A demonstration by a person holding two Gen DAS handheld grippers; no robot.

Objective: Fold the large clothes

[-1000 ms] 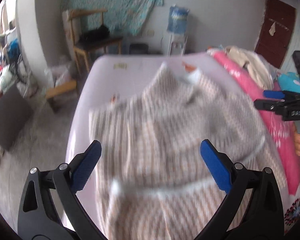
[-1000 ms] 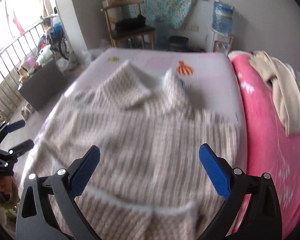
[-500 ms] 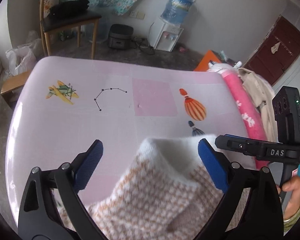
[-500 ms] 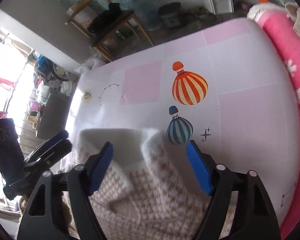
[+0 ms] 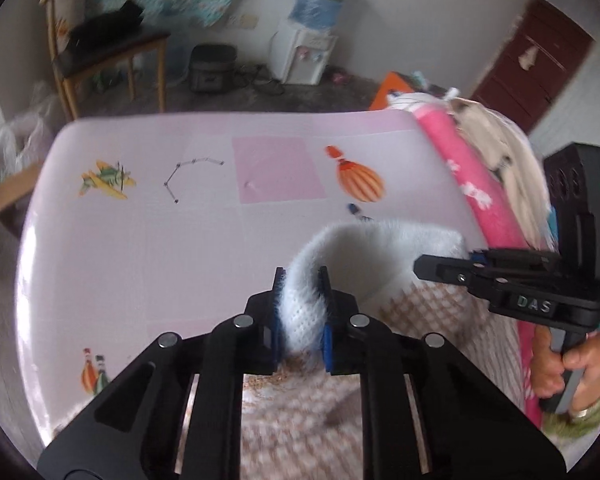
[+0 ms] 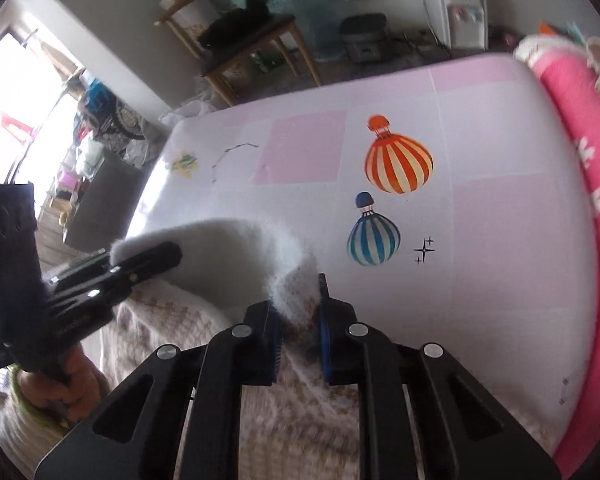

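L gripper (image 5: 301, 308) & R gripper (image 6: 298, 316) are closing, pinching the sweater (image 5: 420, 308) collar at frame center; lift both evenly, keep it tight.

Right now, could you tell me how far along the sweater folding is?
Done: the checked sweater lies on the pink bed sheet. In hand: the left gripper and right gripper are closing on its white collar, one at each side. Left: no fold is visible yet.

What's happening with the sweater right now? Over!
Left gripper and right gripper closing on the sweater's white collar. Sweater lying on the bed. Nothing in the way.
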